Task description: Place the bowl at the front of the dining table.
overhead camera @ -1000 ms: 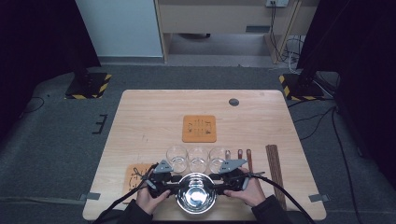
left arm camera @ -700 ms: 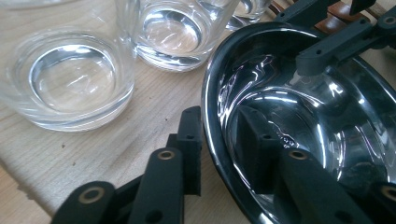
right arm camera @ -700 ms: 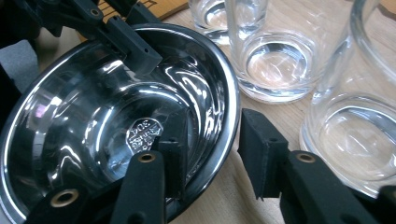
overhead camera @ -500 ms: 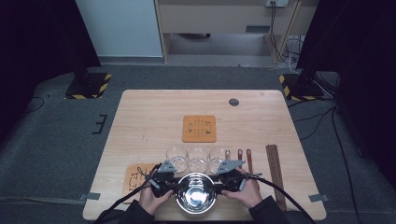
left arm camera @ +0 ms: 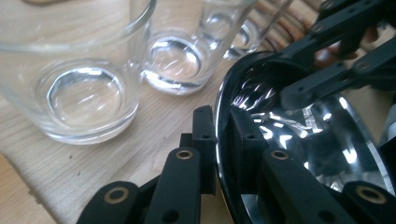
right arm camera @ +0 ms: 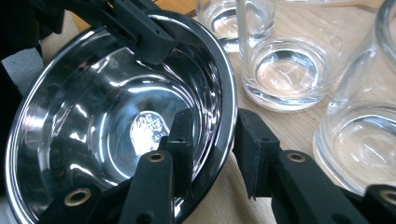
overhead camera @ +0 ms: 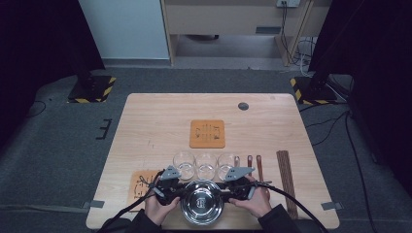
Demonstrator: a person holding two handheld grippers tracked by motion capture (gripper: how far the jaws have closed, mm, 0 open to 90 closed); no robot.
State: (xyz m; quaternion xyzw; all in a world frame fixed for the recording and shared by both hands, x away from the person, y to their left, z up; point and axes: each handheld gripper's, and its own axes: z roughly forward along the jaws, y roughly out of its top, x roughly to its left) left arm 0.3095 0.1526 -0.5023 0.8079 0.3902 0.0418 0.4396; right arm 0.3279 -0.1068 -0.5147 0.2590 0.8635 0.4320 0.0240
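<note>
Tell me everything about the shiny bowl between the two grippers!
The steel bowl is round, mirror-bright and empty, with a rolled rim and a stamped mark at its bottom. It sits upright at the near edge of the wooden table, just in front of three clear glasses. The left gripper pinches its rim on one side, one jaw inside and one outside. The right gripper straddles the opposite rim the same way, its jaws having just been closing.

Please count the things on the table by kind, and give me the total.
Glasses: 3
Bowl: 1
Coasters: 2
Spoons: 3
Chopstick bundle: 1
Total: 10
</note>
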